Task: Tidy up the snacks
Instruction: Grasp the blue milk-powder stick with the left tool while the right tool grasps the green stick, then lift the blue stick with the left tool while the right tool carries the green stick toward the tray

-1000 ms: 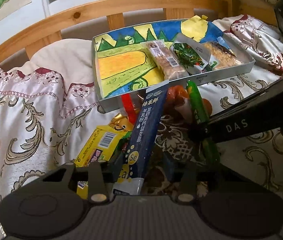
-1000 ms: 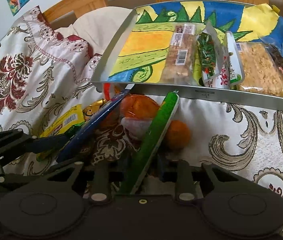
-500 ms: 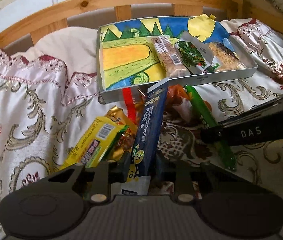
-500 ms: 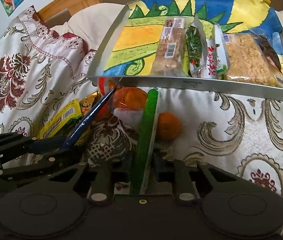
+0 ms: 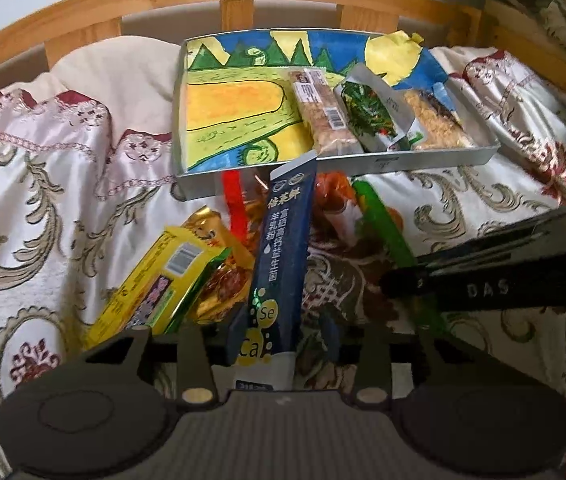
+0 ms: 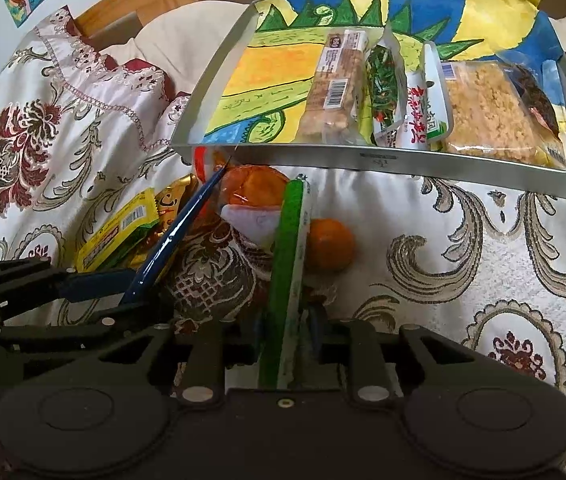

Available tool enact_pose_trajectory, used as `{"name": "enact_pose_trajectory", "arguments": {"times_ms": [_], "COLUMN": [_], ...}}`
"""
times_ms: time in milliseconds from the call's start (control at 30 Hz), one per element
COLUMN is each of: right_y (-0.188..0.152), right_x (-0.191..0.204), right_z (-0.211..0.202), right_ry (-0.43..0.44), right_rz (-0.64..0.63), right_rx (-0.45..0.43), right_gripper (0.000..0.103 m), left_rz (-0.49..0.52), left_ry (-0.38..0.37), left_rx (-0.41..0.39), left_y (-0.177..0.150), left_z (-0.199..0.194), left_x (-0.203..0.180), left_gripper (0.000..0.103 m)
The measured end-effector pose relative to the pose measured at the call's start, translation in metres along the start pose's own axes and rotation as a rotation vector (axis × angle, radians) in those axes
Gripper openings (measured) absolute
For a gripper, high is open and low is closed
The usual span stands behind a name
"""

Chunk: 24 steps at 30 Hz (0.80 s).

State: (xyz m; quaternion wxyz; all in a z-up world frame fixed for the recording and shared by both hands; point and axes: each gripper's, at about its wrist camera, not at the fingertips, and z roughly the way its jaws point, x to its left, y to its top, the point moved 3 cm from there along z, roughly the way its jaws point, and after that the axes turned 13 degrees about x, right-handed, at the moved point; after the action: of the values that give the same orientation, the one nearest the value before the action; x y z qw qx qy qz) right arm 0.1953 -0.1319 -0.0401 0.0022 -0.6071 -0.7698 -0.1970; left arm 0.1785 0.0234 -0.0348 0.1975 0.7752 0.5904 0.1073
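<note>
While both jaws are clenching light, limp sachets, blue stick (image 5: 283,248) left and green stick (image 6: 289,276) right, near their ends, sagging is likely.

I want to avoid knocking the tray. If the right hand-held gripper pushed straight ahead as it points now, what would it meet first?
Probably the near wall of the metal tray. The right hand-held gripper, shut on the green stick packet, aims at it, and the packet's tip would likely touch first. The orange sits just right; depth is unclear.

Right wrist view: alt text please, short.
The right tool grips a green stick packet above a floral bedspread, pointing toward a metal tray of snacks; the left tool holds a dark blue packet.
</note>
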Motion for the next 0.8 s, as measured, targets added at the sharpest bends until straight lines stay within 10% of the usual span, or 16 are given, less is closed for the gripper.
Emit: {"name": "enact_pose_trajectory", "arguments": {"times_ms": [467, 800], "right_y": [0.008, 0.006], "right_x": [0.0, 0.004], "right_z": [0.007, 0.004], "right_ry": [0.007, -0.014], "right_rz": [0.003, -0.045], "right_rx": [-0.015, -0.008], "right_gripper": [0.04, 0.021], "left_rz": [-0.063, -0.09], "left_ry": [-0.097, -0.109], "left_rx": [0.014, 0.061], "left_y": [0.023, 0.019], "left_z": [0.012, 0.016], "left_x": [0.013, 0.017], "left_gripper": [0.061, 0.034]}}
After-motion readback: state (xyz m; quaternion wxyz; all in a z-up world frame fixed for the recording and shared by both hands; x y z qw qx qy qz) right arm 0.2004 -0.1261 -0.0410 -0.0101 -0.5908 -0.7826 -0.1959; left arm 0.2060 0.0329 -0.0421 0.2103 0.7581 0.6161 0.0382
